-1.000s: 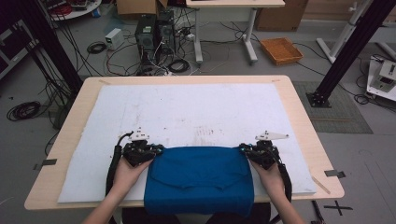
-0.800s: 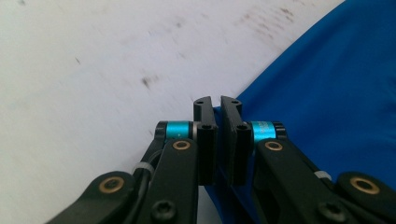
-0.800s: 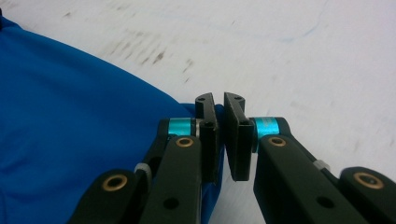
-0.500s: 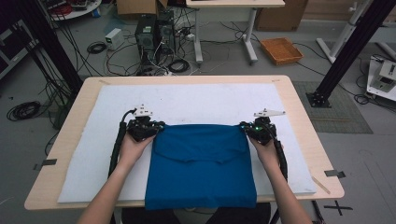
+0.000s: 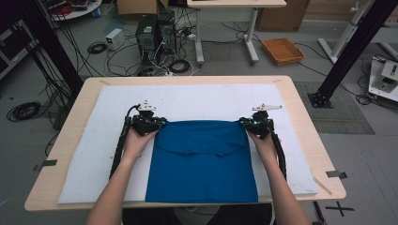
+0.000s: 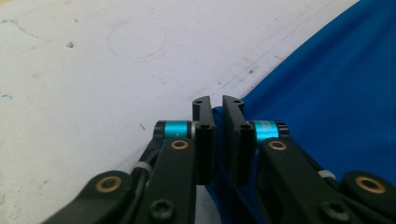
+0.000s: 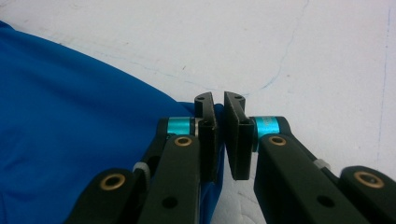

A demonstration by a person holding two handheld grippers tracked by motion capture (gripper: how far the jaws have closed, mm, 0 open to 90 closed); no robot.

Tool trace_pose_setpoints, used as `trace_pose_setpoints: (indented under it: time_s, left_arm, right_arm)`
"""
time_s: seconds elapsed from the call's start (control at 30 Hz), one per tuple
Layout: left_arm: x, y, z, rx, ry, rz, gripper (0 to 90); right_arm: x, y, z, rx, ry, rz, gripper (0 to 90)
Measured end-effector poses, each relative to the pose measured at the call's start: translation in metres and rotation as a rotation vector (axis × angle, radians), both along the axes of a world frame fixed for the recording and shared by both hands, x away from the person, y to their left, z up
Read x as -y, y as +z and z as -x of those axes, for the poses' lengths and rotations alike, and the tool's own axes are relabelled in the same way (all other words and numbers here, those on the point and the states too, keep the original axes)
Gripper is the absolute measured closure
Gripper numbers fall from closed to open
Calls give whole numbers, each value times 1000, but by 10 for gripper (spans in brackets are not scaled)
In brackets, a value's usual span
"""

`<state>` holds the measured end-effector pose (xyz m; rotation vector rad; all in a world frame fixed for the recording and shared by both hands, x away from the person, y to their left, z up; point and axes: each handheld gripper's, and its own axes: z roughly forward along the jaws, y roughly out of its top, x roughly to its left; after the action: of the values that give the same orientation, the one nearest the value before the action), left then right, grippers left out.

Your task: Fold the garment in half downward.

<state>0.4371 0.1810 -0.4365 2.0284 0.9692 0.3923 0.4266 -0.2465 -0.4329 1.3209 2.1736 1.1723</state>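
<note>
White mat bears blue cloth, far corners pinched by left hand-held gripper and right.

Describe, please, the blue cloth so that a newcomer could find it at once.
On the wooden table lies a white mat. At the middle of its near edge lies the blue cloth, its far corners pinched by the left gripper and right gripper: the mat's one coloured thing.

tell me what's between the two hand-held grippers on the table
The blue cloth: in the high view its far edge spans from the left hand-held gripper to the right hand-held gripper.
</note>
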Motion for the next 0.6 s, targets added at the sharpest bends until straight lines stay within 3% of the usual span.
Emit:
trace_pose_setpoints:
  time_s: [0.03, 0.1, 0.23, 0.3, 0.37, 0.5, 0.53, 0.57, 0.6]
  left_arm:
    - [0, 1, 2, 5, -1, -1, 789]
    - [-2, 5, 8, 19, 14, 13, 659]
    - [-5, 12, 19, 25, 21, 46, 614]
    - [-9, 16, 29, 20, 31, 70, 585]
    - [-12, 17, 39, 17, 42, 71, 577]
    - [-16, 13, 57, -64, 58, 60, 580]
    - [-17, 8, 62, -102, 64, 79, 582]
    - [-17, 8, 62, -102, 64, 79, 583]
    - [-17, 5, 64, -129, 71, 85, 584]
  right_arm:
    - [0, 0, 0, -1, -1, 1, 822]
    - [1, 2, 4, 13, -12, -3, 759]
    - [2, 8, 12, 35, -18, 0, 724]
    - [3, 14, 25, 55, -24, -10, 654]
    - [4, 15, 28, 60, -27, -6, 643]
    - [10, 16, 50, 70, -24, -32, 621]
    - [11, 15, 54, 64, -24, -38, 625]
    - [11, 15, 54, 64, -24, -38, 625]
    - [12, 11, 63, 38, -30, -57, 632]
